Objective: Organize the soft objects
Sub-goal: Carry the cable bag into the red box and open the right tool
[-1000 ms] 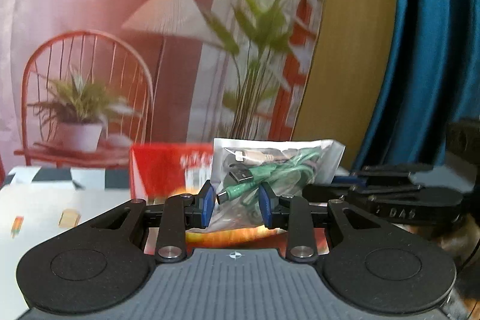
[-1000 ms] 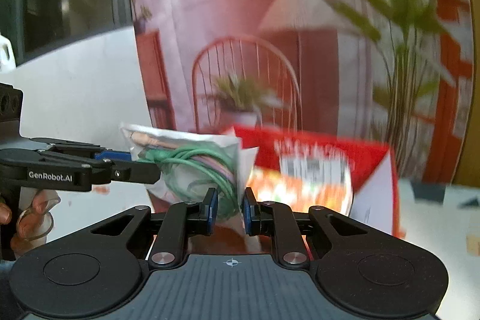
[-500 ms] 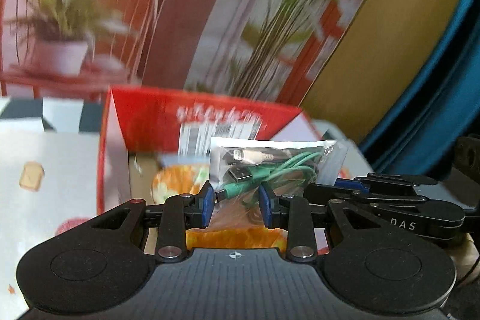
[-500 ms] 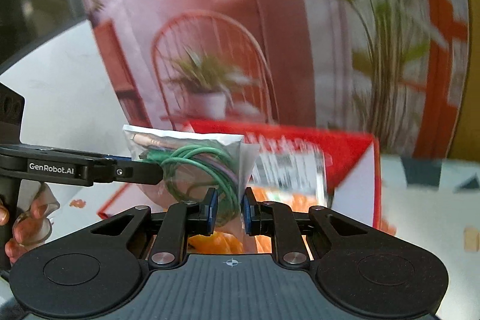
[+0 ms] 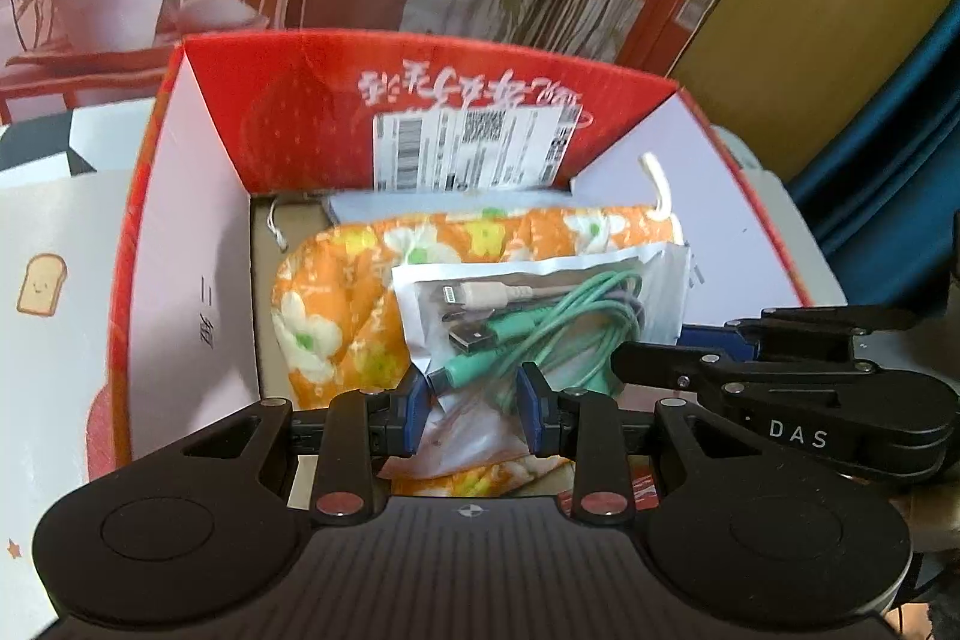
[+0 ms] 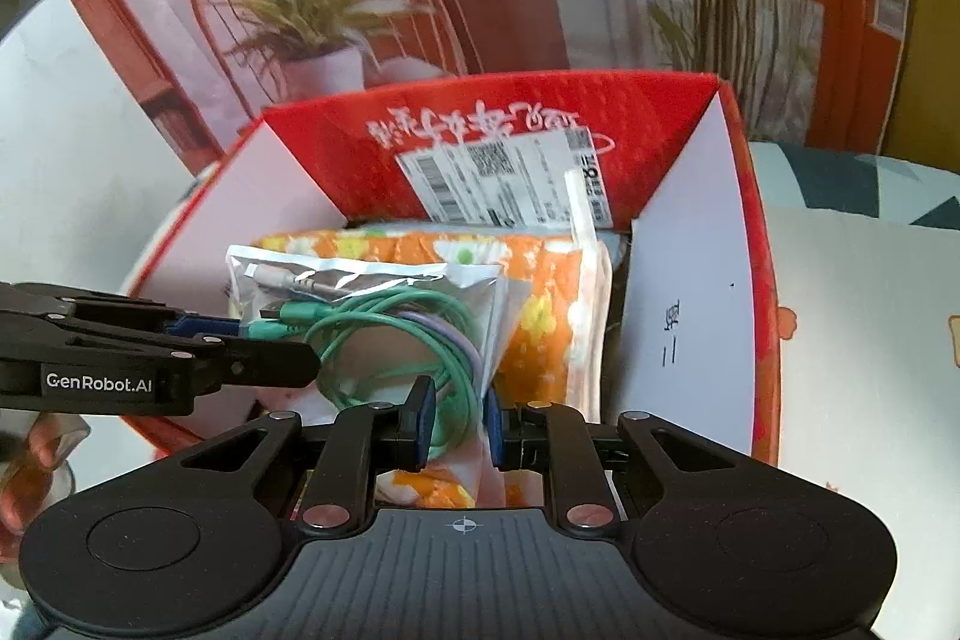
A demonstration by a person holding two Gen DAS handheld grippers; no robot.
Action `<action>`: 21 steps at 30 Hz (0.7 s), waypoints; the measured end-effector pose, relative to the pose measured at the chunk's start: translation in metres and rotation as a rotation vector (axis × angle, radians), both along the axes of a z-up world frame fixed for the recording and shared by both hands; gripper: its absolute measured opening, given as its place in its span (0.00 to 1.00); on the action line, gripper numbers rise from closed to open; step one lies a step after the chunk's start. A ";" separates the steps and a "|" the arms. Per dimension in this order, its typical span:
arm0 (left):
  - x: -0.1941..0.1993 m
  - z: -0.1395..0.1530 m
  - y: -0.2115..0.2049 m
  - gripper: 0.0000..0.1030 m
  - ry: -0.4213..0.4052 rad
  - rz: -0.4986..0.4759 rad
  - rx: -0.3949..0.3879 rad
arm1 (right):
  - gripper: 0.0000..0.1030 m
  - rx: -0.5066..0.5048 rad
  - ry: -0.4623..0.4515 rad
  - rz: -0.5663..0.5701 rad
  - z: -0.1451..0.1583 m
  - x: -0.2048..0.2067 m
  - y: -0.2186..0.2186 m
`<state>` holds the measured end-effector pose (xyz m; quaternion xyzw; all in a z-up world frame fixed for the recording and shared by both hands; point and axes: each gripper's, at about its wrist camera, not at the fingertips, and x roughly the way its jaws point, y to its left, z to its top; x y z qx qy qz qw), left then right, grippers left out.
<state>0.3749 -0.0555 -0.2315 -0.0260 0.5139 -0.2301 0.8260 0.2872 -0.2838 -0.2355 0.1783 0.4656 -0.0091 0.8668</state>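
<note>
A clear plastic bag of coiled green cables (image 5: 528,316) hangs over the open red cardboard box (image 5: 288,112). My left gripper (image 5: 474,409) is shut on the bag's lower left corner. My right gripper (image 6: 459,421) is shut on its other edge, where the green cables (image 6: 414,334) bunch. Each view shows the other gripper from the side: the right gripper (image 5: 780,382) and the left gripper (image 6: 180,358). Inside the box lies an orange flowered cloth item (image 5: 360,292), seen also as the flowered cloth (image 6: 540,316), directly under the bag.
The box's white side flaps (image 5: 186,280) stand up on both sides, a shipping label (image 5: 474,148) on the far flap. A printed tablecloth (image 5: 54,250) lies around it, with a backdrop of chair and plants behind. A hand (image 6: 30,460) shows at the lower left.
Both grippers have tipped downward and carried the cable bag forward, from in front of the box to over its open inside. The grips have not changed.
</note>
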 end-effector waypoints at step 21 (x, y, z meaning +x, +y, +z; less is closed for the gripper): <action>-0.031 0.034 0.009 0.57 -0.195 -0.023 0.047 | 0.29 -0.109 -0.063 -0.050 0.021 -0.014 -0.002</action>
